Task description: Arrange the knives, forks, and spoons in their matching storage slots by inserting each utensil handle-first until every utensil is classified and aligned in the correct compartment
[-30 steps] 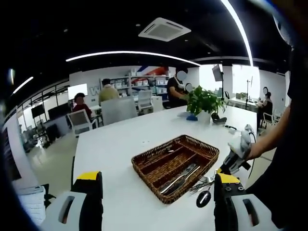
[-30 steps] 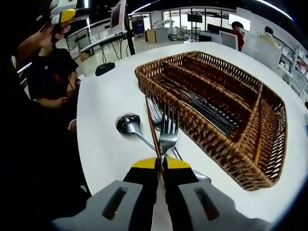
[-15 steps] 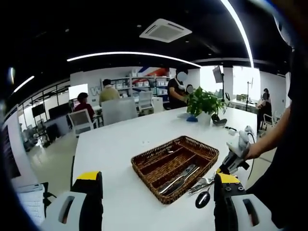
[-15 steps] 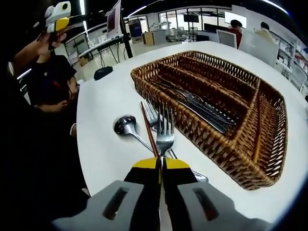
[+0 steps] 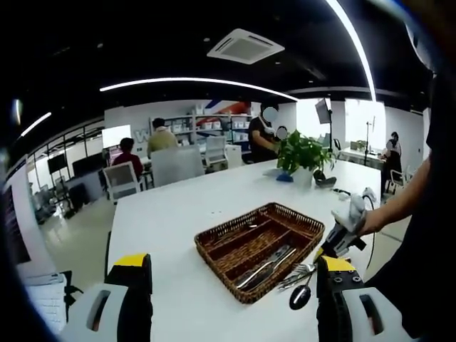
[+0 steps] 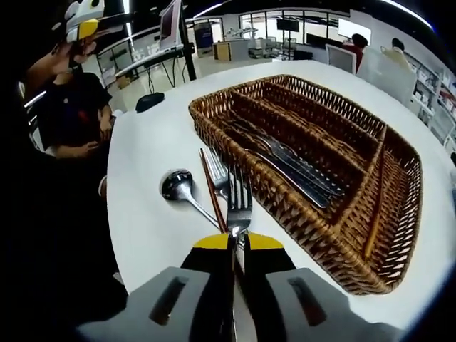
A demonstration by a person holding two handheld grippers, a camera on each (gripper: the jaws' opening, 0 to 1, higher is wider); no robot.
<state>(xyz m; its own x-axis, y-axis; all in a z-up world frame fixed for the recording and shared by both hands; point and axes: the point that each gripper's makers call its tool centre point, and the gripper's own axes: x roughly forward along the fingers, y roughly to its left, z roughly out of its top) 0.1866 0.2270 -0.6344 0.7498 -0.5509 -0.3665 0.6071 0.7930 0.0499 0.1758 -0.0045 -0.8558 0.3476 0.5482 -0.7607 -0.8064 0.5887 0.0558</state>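
The right hand-held gripper (image 6: 234,246) is clamped on a fork (image 6: 239,206) lifted over the loose spoon (image 6: 179,188) near the desk (image 6: 142,164) edge, apparently for insertion into the wicker tray (image 6: 306,214) just beside, while the left hand-held gripper (image 5: 231,274) waits with jaws apart.

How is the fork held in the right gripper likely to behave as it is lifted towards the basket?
The fork looks like polished metal, so probably stiff and slippery. The right gripper pinches only its narrow handle, so it may pivot. The wicker basket rim could snag its tines.
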